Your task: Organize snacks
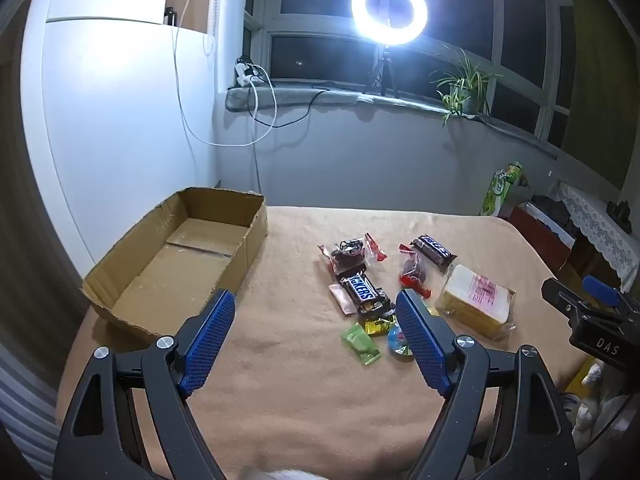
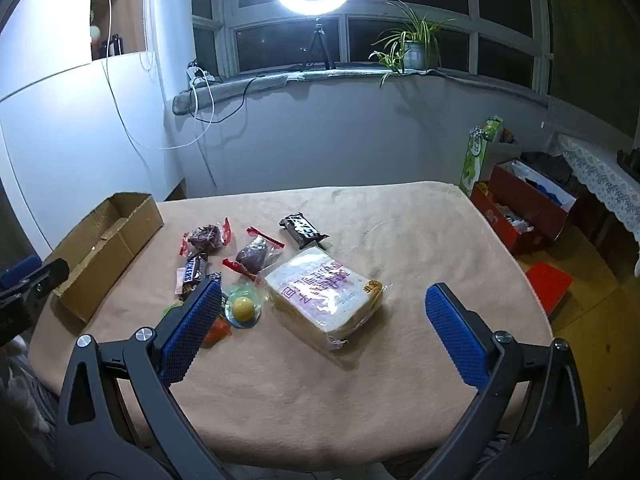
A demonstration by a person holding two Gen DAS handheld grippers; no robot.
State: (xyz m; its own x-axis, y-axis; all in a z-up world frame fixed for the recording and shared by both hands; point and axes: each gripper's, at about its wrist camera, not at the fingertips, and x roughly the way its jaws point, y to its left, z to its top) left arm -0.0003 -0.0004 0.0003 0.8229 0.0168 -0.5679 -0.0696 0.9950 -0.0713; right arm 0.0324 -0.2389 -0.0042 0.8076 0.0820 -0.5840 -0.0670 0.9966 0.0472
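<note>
— Snacks' location?
— A Snickers bar (image 1: 361,290), wrapped candies and a bagged bread loaf (image 2: 324,294) are lying loose on the tan tablecloth (image 2: 400,224), right of the empty cardboard box (image 1: 176,258).
— Tongs?
— The left gripper (image 1: 316,306) and right gripper (image 2: 322,294) are hovering fully spread, gripping nothing.

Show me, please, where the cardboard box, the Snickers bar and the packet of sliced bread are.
cardboard box (image 1: 256,236), left wrist view, on its outer right wall.
Snickers bar (image 1: 362,291), left wrist view, on the blue lettering of the wrapper.
packet of sliced bread (image 2: 320,290), right wrist view, on the printed top face.
</note>
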